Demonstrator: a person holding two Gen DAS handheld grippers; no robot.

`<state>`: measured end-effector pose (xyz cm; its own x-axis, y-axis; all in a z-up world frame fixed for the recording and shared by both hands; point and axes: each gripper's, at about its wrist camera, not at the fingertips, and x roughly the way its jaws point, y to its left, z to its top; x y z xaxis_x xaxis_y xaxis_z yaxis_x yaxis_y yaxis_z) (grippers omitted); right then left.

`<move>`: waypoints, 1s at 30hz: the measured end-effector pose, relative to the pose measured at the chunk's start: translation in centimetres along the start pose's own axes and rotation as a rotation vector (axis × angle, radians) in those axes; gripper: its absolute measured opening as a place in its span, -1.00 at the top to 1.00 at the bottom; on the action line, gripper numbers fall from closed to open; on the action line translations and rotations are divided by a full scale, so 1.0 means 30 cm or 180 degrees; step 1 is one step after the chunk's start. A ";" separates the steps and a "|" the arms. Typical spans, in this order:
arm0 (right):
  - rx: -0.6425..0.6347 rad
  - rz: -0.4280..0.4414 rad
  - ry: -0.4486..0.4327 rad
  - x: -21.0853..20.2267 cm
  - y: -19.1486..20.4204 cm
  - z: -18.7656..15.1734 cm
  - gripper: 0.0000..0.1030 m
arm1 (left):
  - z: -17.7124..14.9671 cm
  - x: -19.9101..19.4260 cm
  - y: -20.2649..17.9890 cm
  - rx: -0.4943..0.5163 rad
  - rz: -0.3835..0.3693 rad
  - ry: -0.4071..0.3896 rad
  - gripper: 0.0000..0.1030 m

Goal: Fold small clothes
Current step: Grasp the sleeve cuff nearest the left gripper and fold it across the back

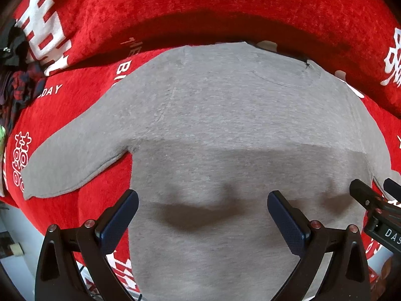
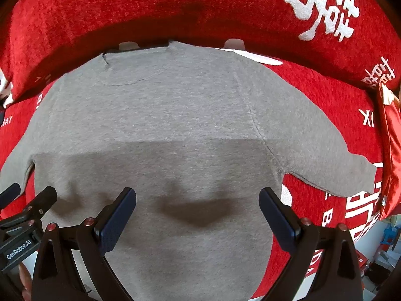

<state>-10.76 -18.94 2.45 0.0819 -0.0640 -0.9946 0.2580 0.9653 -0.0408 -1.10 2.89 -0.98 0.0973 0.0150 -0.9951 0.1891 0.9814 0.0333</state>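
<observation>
From the left wrist view, a small grey sweater (image 1: 225,130) lies spread flat on a red cover (image 1: 82,105) printed with white characters and letters, its neckline at the far edge next to a red cushion (image 1: 200,7) that runs along the back. One sleeve (image 1: 72,160) stretches out flat to the left. The left gripper (image 1: 201,208) hangs over the lower part of the sweater with its two blue-padded fingers wide apart, holding nothing. At the right edge the right gripper (image 1: 371,200) pokes into view just beside it. A heap of dark plaid clothing (image 1: 17,87) sits at the far left end of the cover. From the right wrist view, the same sweater (image 2: 163,125) fills the middle, its other sleeve (image 2: 325,160) reaching out to the right across the cover (image 2: 325,100). The right gripper (image 2: 196,205) hovers above the sweater's lower body, fingers spread apart and empty, while the left gripper (image 2: 32,200) shows at the left edge over the hem area.
</observation>
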 end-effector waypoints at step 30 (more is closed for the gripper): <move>-0.0967 0.0309 0.0026 -0.003 0.531 -0.089 -0.93 | -0.238 0.294 0.916 -0.2404 -0.1247 -0.0346 -1.00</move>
<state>-9.23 -2.88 1.63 0.0841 0.0330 -0.9959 -0.0501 0.9983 0.0289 -2.01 31.37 -9.49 0.2613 -0.3321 -0.9063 -0.4692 0.7769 -0.4199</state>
